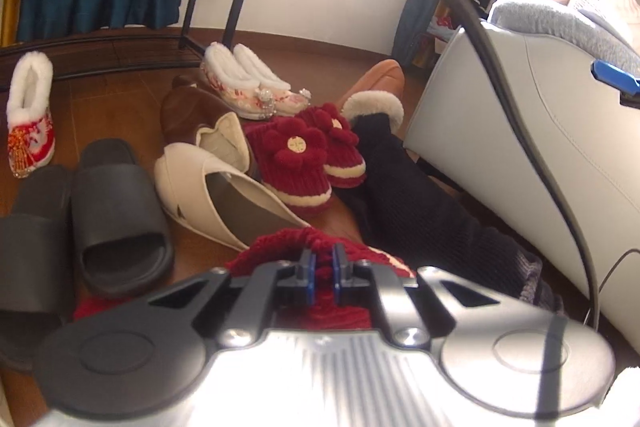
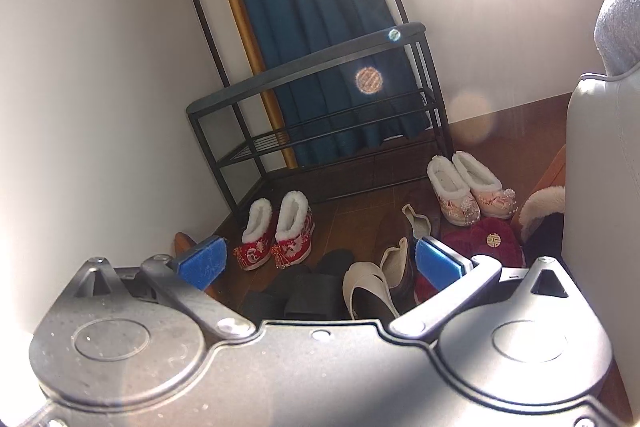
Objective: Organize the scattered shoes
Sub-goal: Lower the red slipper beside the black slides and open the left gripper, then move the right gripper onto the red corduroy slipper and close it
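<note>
My left gripper [image 1: 322, 275] is shut on the edge of a red knitted slipper [image 1: 288, 241], low over the floor. Ahead lie a red flower-topped pair [image 1: 296, 155], a cream slipper [image 1: 208, 195], a brown slipper [image 1: 188, 111], black slides [image 1: 116, 211], a pink embroidered fur-lined pair [image 1: 248, 83] and one red embroidered fur shoe [image 1: 30, 115]. My right gripper [image 2: 318, 263] is open and holds nothing, raised above the black slides [image 2: 304, 291] and cream slipper [image 2: 366, 287]. The red embroidered pair [image 2: 276, 239] stands before the black shoe rack [image 2: 320, 115].
A grey sofa [image 1: 520, 131] walls off the right side, with a black cable [image 1: 500, 67] across it. A dark knitted garment or leg [image 1: 420, 195] lies beside the pile, and a tan fur-lined slipper [image 1: 376, 83] behind it. A white wall [image 2: 100, 67] closes the left.
</note>
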Tool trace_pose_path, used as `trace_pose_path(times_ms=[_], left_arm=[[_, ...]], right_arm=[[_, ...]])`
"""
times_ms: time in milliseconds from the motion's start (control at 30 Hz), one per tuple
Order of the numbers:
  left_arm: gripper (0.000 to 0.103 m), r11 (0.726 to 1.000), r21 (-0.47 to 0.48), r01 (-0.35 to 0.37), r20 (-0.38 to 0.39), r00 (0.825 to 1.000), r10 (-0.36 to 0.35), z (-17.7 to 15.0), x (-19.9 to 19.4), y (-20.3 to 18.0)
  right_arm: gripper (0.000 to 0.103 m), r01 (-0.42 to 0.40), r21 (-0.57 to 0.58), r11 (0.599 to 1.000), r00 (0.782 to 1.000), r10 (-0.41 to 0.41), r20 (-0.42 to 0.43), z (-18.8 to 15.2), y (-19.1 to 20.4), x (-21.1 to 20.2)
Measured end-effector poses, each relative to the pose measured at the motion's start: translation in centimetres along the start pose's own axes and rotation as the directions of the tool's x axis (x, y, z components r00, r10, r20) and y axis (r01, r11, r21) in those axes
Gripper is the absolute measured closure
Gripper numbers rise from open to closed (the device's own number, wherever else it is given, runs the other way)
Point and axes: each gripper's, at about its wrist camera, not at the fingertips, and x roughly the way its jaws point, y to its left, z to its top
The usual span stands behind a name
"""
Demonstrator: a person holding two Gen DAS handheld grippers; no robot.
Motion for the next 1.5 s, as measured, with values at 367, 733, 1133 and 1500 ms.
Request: trace_pose_path(times_ms=[367,733,1133,1500], left_arm=[[0.096,0.989,0.018,-0.146,-0.005,0.989,0.146,-1.1,2.8,2.6],[0.028,0.958,-0.053,-0.283,-0.088,0.956,0.278,-3.2,4.4,3.6],[0.001,0.908,-0.048,-0.416,-0.159,0.901,0.404,-3.7,-0.3,3.8],[0.001,0.751,-0.295,-0.591,0.137,0.751,0.646,-2.5,-10.9,1.3]], right_arm=[[0.000,-0.016,0.023,1.000,0.998,0.018,-0.068,-1.3,-0.1,3.2],[0.000,-0.029,0.039,0.999,0.992,0.033,-0.122,-1.9,-0.3,5.9],[0.000,-0.046,-0.183,0.982,0.987,0.016,-0.160,0.4,0.0,7.4],[0.000,-0.385,-0.544,0.746,0.870,0.096,-0.483,-4.0,3.5,17.0]])
